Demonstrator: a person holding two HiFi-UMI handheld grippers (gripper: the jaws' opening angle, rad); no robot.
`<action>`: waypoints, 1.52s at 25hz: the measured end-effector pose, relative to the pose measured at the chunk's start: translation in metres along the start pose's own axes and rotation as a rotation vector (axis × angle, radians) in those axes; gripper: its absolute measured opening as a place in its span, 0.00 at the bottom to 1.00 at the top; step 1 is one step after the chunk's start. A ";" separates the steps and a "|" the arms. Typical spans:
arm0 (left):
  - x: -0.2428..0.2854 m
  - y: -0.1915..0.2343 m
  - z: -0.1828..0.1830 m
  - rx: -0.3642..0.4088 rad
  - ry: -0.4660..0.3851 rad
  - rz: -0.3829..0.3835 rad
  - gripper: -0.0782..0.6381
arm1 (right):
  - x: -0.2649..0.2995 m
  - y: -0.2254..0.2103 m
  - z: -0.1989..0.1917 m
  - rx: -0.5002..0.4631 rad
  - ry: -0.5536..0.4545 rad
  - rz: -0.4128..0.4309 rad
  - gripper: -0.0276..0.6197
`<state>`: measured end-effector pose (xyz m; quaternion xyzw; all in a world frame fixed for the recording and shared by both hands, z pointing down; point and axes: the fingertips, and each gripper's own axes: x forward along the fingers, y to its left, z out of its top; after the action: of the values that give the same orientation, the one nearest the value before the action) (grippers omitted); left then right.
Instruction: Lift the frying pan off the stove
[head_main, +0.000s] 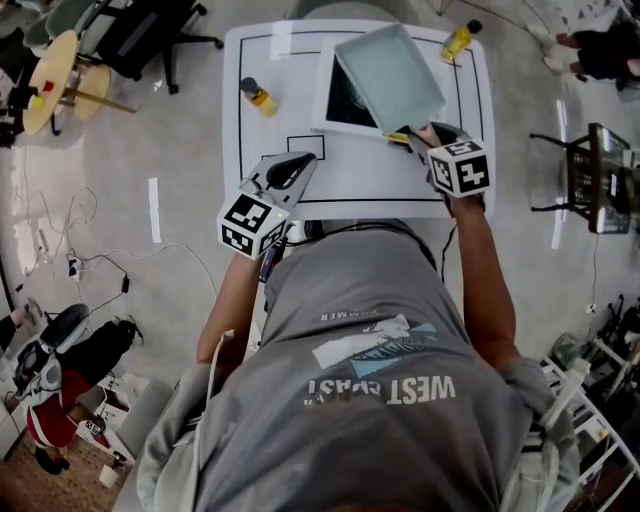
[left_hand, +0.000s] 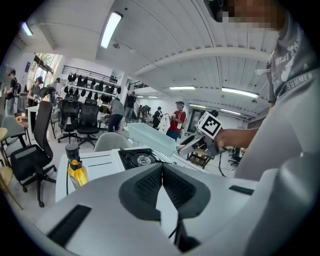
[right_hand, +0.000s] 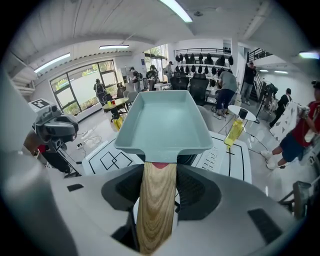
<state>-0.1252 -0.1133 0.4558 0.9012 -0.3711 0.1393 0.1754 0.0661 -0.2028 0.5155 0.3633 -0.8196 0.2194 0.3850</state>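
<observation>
Pan (head_main: 390, 75) sits just ahead of the right gripper (head_main: 418, 133), whose jaws clamp its wooden handle (right_hand: 157, 200) from both sides. The square bowl is tilted above the stove (head_main: 345, 108), and the left gripper view shows a gap over the burner. Beyond the pan's far rim, and apart from it, a bottle (head_main: 460, 40) stands near the table (head_main: 400, 185) corner. A second bottle (head_main: 258, 96) stands ahead of the left gripper (head_main: 303, 162), left of the stove. Bare tabletop lies between the two grippers. The right forearm reaches straight forward with its gripper pitched down. The left gripper hovers at the near table edge, well apart from the pan. Its jaws are pressed together with nothing between them, and it points slightly down.
</observation>
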 end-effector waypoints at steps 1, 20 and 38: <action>-0.001 0.001 0.000 0.000 0.000 0.000 0.11 | -0.001 0.000 0.001 0.002 -0.003 0.002 0.35; -0.003 -0.011 -0.005 -0.002 0.001 -0.009 0.11 | -0.048 -0.002 0.025 -0.007 -0.097 0.004 0.35; 0.000 -0.006 -0.006 -0.012 0.011 -0.010 0.11 | -0.048 -0.003 0.029 -0.006 -0.094 0.007 0.35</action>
<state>-0.1216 -0.1066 0.4596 0.9012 -0.3663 0.1410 0.1837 0.0760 -0.2030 0.4605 0.3693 -0.8386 0.2010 0.3462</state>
